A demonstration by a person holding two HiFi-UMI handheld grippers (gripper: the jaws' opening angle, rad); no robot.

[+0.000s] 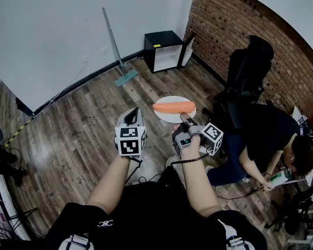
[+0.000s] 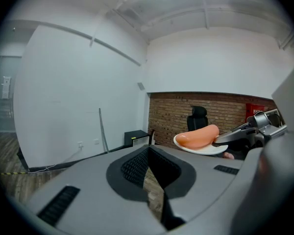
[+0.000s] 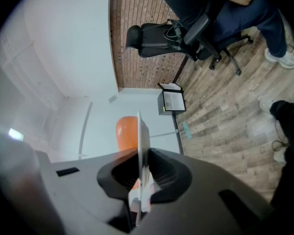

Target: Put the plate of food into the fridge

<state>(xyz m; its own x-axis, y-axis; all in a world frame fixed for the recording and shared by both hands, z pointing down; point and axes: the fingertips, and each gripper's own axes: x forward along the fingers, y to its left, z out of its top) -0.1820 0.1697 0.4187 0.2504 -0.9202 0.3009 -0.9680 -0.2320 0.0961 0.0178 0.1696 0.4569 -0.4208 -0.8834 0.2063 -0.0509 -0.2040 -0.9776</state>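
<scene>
— Mid-frame in the head view, the right claw point(image 1: 183, 120) pinches the near rim of the plate point(image 1: 167, 116), held in the air above the floor. A sausage point(image 1: 173, 107) lies across it. How will it handle?
— The plate looks stiff, glazed and breakable. The smooth, rounded sausage could roll, so I'd keep it level. The rim is the only hold.
— And the left claw point(image 1: 131, 117)?
— Closed on nothing. The fridge point(image 1: 164, 51), a small black box with its door open, stands upper centre, well apart.
</scene>
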